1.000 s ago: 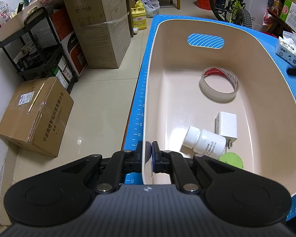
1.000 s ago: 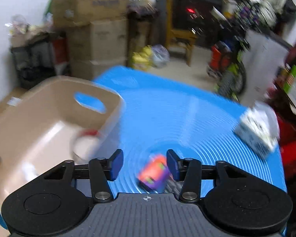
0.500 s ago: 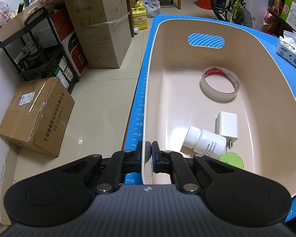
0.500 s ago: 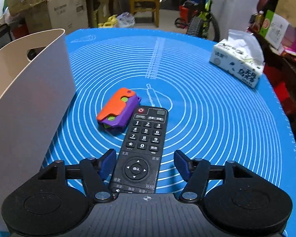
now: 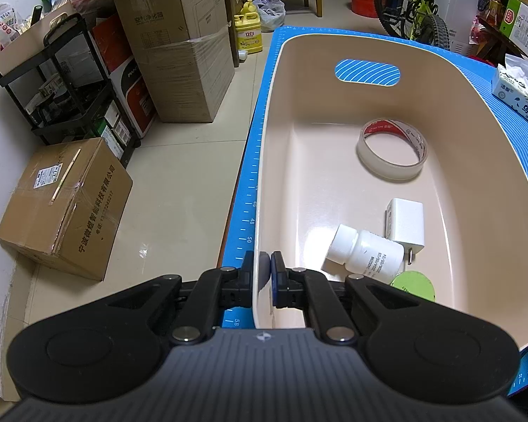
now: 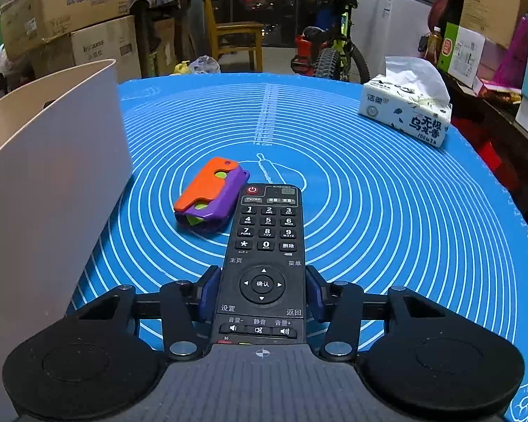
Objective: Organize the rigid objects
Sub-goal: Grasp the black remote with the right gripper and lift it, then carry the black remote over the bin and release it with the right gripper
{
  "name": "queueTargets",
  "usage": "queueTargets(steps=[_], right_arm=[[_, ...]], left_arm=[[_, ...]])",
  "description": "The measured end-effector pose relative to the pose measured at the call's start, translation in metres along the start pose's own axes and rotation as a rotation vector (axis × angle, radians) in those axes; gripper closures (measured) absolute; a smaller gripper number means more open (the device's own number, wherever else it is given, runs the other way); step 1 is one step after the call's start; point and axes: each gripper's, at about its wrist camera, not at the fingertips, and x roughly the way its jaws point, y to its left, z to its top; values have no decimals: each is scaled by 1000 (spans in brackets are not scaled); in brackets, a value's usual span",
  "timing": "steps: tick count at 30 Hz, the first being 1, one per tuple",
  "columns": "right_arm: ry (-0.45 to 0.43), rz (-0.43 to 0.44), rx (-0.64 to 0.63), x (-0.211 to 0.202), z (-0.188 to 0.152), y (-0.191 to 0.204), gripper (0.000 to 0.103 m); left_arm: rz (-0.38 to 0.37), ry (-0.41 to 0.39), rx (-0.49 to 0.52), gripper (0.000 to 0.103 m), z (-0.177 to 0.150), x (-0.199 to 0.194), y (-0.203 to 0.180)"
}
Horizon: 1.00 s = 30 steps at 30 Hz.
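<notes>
The left gripper (image 5: 265,274), angled steeply down, is clamped on the near rim of the beige bin (image 5: 475,133). The right gripper (image 6: 262,292) tilts down over the blue mat (image 6: 387,211); its jaws have just been closing and now press both sides of the black remote (image 6: 264,256). An orange-purple toy (image 6: 211,193) touches the remote at 11 o'clock.

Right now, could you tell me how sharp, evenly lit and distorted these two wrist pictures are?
Left wrist view: sharp, fisheye bends the blue mat's ruled edge; soft ceiling-light sheen on the beige plastic bin's floor. Right wrist view: sharp on the black remote control, no motion blur; the background room is dim, and the mat's rings bulge.
</notes>
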Motion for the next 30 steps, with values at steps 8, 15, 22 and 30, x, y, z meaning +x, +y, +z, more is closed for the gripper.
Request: queueTargets(steps=[8, 15, 22, 30], right_arm=[[-78, 6, -11, -21, 10, -4, 49], [-159, 56, -3, -49, 37, -4, 49], [-252, 141, -24, -84, 65, 16, 49], [-250, 264, -117, -99, 82, 65, 49]], left_arm=[[0, 0, 1, 93, 0, 0, -1], [0, 0, 0, 93, 0, 0, -1], [1, 0, 1, 93, 0, 0, -1], [1, 0, 1, 93, 0, 0, -1]])
